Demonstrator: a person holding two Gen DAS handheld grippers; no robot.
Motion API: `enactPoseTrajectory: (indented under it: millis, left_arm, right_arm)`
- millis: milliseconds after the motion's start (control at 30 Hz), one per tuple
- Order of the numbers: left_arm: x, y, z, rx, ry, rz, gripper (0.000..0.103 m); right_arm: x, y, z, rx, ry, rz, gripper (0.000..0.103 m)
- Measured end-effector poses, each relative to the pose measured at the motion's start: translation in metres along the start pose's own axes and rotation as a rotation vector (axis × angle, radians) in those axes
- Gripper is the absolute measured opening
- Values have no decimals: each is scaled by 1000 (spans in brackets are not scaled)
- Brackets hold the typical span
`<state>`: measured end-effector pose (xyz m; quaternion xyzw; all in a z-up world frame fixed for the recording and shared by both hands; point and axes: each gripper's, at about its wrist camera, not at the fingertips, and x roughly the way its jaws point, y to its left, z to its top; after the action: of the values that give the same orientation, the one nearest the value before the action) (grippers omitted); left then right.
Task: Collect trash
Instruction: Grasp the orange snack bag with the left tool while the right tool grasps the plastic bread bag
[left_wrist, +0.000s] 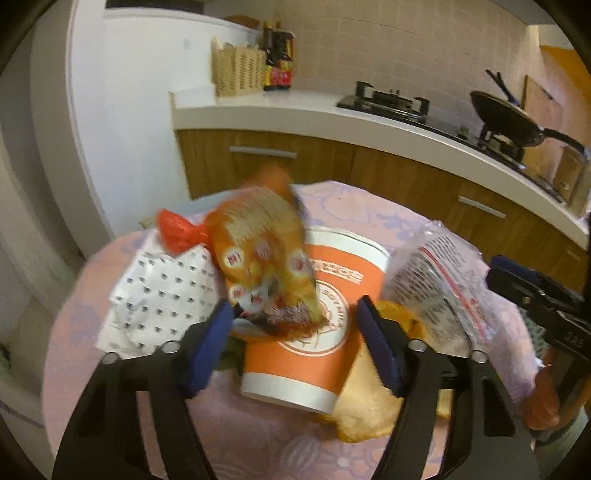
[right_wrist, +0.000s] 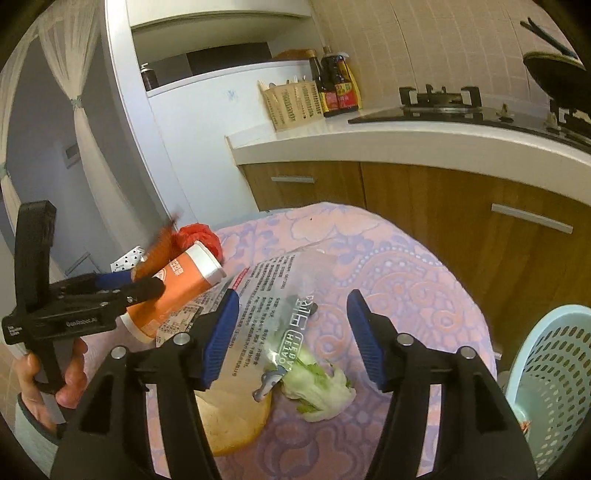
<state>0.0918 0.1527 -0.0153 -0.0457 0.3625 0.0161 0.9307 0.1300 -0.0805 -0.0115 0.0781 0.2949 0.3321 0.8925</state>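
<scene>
My left gripper (left_wrist: 295, 328) is open over an orange paper cup (left_wrist: 317, 332) lying on its side on the pink tablecloth. A blurred orange snack wrapper (left_wrist: 266, 258) is above the cup between the fingers, touching neither pad. In the right wrist view the left gripper (right_wrist: 136, 284) sits by the cup (right_wrist: 177, 291). My right gripper (right_wrist: 291, 339) is open above a clear printed plastic bag (right_wrist: 266, 295), a lettuce scrap (right_wrist: 317, 384) and a piece of bread (right_wrist: 232, 417). A red plastic scrap (left_wrist: 177, 232) and a patterned white paper (left_wrist: 159, 295) lie to the left.
A light blue perforated basket (right_wrist: 550, 384) stands at the table's right edge. Behind the table is a kitchen counter (right_wrist: 406, 140) with a stove, a pan, sauce bottles and a wicker basket. A white fridge stands at the left.
</scene>
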Motion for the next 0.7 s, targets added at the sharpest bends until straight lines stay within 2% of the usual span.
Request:
enactPoseTrajectory:
  millis: [167,300,500,633,700]
  left_arm:
    - [-3,6,-1,-33,-25,-29,51]
    - [-6,17,-3,-90,-29,-97,51]
    - [-5,27,-3,-144,-50,-99,30]
    - [-15,28,-4,-159,-89,-74,9]
    - [-24,30,-4,-170,-117,-77,6]
  right_arm:
    - [2,-2,0,9,11,18,57]
    - [2,1,-1,-2,14,16,57]
    - [1,-3,-3,12,7,25,57]
    - [-1,-8,-3,35,10,55,57]
    - [-2,-9,-3,44,16,65,62]
